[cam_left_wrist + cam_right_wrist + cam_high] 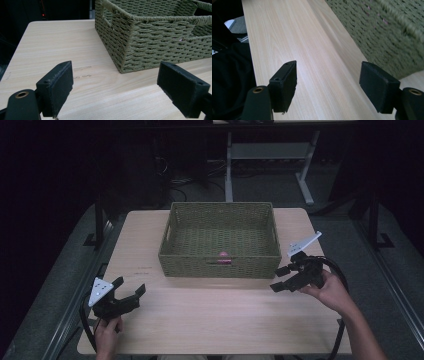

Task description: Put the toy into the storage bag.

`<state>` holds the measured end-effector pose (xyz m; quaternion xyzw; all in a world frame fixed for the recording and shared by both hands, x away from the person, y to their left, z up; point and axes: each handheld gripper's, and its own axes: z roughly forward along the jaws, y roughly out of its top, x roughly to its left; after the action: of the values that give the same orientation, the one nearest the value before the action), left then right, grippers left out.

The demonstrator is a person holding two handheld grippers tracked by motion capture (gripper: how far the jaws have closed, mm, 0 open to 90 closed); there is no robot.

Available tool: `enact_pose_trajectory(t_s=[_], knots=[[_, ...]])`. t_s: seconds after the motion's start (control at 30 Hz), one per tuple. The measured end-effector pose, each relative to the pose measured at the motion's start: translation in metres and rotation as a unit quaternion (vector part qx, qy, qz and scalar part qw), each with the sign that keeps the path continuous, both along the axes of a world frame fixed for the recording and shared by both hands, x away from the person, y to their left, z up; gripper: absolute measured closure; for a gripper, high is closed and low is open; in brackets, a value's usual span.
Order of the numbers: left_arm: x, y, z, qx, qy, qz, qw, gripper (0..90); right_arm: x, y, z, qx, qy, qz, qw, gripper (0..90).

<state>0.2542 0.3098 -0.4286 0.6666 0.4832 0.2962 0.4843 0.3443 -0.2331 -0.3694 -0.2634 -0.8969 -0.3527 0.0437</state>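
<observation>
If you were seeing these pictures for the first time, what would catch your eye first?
The green woven rectangular basket at the far middle of the light wooden table stands out most, with a small pink object lying inside by its near wall. Next come the black left gripper and black right gripper, both open and empty, flanking the basket's near corners.

No text can be read; faint dark marks on the table [50, 50] just beside the basket [150, 42] are too blurred.
</observation>
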Motion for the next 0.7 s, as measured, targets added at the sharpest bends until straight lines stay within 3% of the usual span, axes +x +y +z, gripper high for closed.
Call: enact_pose_trajectory(t_s=[0.7], knots=[[0.0, -0.002, 0.0, 0.007, 0.001, -0.001, 1.0, 13.0, -0.023, -0.021, -0.026, -0.006, 0.006, -0.021, 0.9997, 29.5]])
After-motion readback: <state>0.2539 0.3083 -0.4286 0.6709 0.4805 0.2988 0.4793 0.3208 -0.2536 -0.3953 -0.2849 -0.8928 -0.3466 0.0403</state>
